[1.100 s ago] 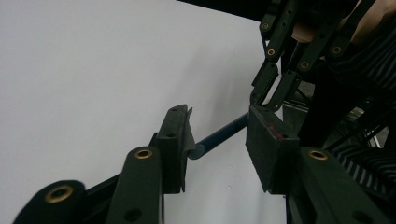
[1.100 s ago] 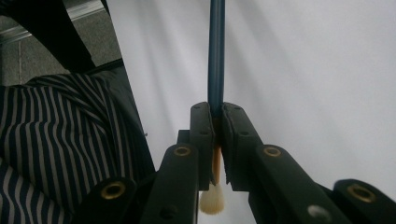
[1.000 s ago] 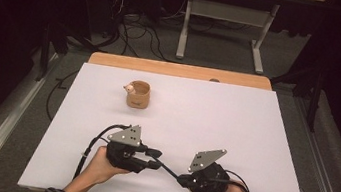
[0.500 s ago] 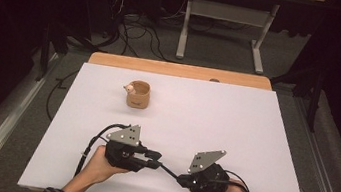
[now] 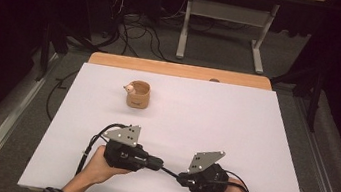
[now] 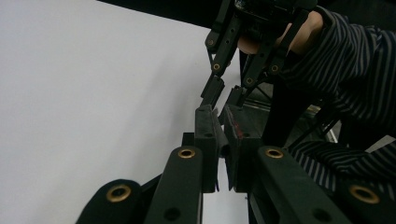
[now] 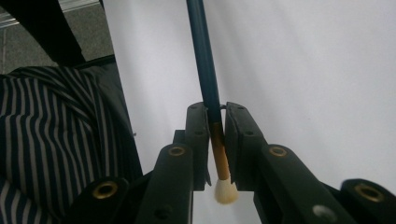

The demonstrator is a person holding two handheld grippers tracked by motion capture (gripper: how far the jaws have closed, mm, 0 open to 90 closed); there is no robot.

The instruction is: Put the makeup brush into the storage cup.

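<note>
Near the table's (image 5: 237, 110) front edge, your brush (image 7: 205, 70) runs between both grippers; handle end cut off. Blue handle, copper ferrule, pale tuft. Right gripper (image 7: 216, 140) pinches it; left gripper (image 6: 219, 144) just closed on it.

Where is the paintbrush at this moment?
The paintbrush is gripped in the right gripper near its bristle end; in the high view it spans between both grippers at the table's near edge.

Slim brush (image 7: 207, 74), dark blue handle, copper ferrule, pale tuft, clamped between both grippers above white table
</note>
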